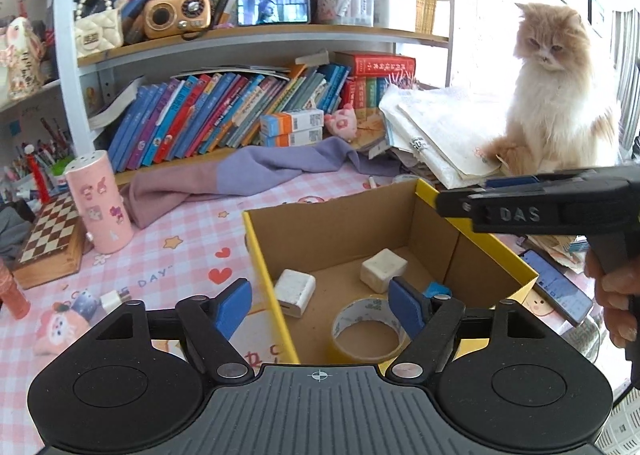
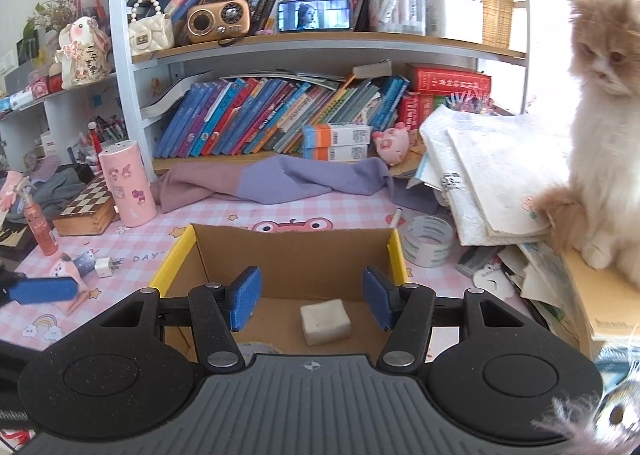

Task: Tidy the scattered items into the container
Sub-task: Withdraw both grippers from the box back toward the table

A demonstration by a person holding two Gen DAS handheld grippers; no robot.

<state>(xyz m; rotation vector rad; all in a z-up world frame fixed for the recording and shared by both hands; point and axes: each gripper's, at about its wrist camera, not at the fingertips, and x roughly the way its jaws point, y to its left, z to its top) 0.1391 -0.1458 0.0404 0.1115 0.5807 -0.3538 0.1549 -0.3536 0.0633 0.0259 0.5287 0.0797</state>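
A cardboard box with yellow outer sides [image 1: 272,287] [image 2: 176,263] stands on the pink desk mat. Inside lie a white power bank [image 1: 295,291], a white cube eraser [image 1: 383,263] [image 2: 326,321], a yellow tape roll [image 1: 367,333] and a small blue item [image 1: 437,289]. My left gripper [image 1: 320,305] is open and empty, straddling the box's left wall. My right gripper [image 2: 310,303] is open and empty over the box; it also shows from the side in the left wrist view [image 1: 520,199]. A white charger plug [image 1: 114,299] [image 2: 105,266], a pink plush keychain [image 1: 60,325] and a clear tape roll [image 2: 427,241] lie on the mat.
A cat [image 1: 560,95] [image 2: 608,127] sits on a paper stack [image 2: 492,175] right of the box. A phone [image 1: 558,287] lies at right. A pink bottle [image 1: 100,203] [image 2: 127,185], a chessboard box [image 1: 52,239], a purple-pink cloth [image 2: 276,179] and bookshelves stand behind.
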